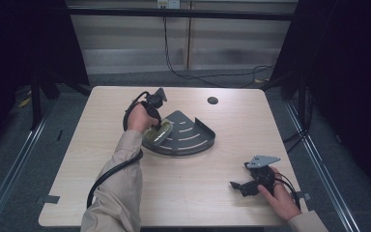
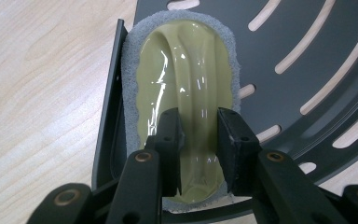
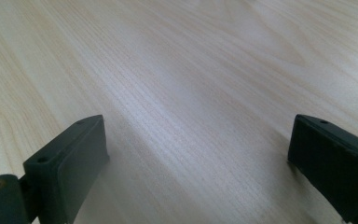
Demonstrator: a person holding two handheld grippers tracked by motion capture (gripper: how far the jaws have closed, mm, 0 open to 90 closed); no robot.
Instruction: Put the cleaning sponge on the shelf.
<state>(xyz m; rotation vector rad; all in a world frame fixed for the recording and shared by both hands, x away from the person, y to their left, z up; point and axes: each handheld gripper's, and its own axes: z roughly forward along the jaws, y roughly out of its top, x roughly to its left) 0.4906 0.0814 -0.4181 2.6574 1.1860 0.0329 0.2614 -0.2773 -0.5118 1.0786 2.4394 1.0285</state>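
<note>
A dark grey quarter-round slotted rack [image 1: 193,135] lies mid-table. On its left end rests a pale green cleaning pad with a glossy ridged handle and a grey sponge rim [image 2: 186,79], also seen as the pad [image 1: 158,133] in the high view. My left gripper [image 2: 198,140] reaches down onto it, its jaws shut on the handle ridge. The left gripper [image 1: 155,124] is held by a hand in a beige sleeve. My right gripper [image 3: 200,158] stands open, low over bare wood, near the table's front right corner [image 1: 241,186].
The light wooden table [image 1: 183,193] has a round cable hole [image 1: 212,100] at the back. Dark curtains stand left and right, and a cable trails on the floor behind. Rack wall [image 2: 109,93] runs beside the pad.
</note>
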